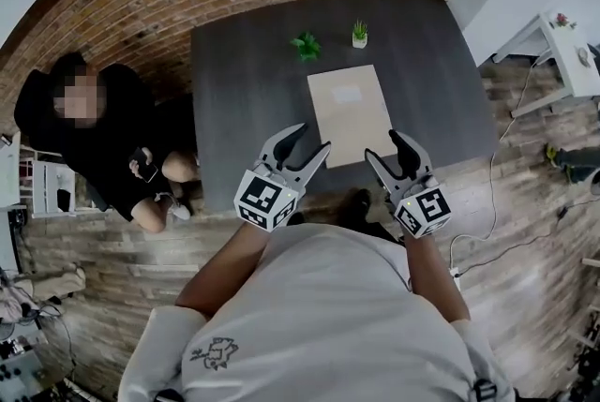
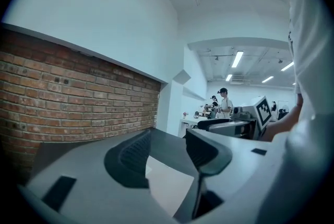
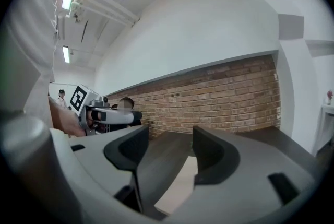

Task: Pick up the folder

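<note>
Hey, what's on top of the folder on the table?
Nothing rests on the folder; only a paler rectangular patch shows near its far end. It lies flat on the dark table, so anything beneath or inside is hidden.

No legible text anywhere. Only square marker patterns on left hand-held gripper (image 1: 312, 140) and right hand-held gripper (image 1: 382, 147). Pale label on folder (image 1: 352, 114) and shirt print (image 1: 214, 353), lower left, unreadable.

R gripper (image 3: 170, 145) jaws apart, empty, w/ folder (image 3: 180, 186) on table (image 3: 284, 139) below; brick wall (image 3: 209, 93) behind.
</note>
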Demonstrator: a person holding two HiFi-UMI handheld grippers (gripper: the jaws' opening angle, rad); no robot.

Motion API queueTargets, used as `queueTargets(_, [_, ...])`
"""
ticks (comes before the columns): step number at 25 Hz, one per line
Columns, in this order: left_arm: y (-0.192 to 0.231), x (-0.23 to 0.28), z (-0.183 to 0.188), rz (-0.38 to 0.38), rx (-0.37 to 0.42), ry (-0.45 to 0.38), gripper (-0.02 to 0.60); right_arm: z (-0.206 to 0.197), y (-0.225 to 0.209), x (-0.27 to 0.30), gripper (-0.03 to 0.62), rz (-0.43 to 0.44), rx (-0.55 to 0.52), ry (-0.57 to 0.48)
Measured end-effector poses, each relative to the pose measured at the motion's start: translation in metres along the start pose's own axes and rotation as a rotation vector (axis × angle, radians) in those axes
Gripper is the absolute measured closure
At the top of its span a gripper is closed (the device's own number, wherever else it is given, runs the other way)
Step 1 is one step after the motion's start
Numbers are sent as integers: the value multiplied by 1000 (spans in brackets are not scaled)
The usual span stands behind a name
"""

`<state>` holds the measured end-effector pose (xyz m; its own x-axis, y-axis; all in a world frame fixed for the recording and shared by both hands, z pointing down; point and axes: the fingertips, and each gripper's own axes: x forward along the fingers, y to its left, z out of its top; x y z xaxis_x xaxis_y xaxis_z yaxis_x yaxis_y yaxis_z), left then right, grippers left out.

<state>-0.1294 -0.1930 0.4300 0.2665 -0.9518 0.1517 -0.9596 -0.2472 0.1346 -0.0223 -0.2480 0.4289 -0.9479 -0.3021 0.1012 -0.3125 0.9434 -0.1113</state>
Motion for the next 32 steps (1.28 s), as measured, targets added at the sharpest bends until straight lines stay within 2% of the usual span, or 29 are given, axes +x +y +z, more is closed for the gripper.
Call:
queueTargets(8, [-12,59,3,143,-25,8,351,0,-70,7,338,155,11,36])
queueTargets(16, [-17,85,0,278,-48,26,345,-12,-115,11,336,277,32,87])
queueTargets(24, [-6,92,-24,322,-104,77,339,-32,-127,29,332,324,53,155])
queueTargets(32, [32,97,-67,349,-183,148,333,-72,-145,56,326,318,89,259])
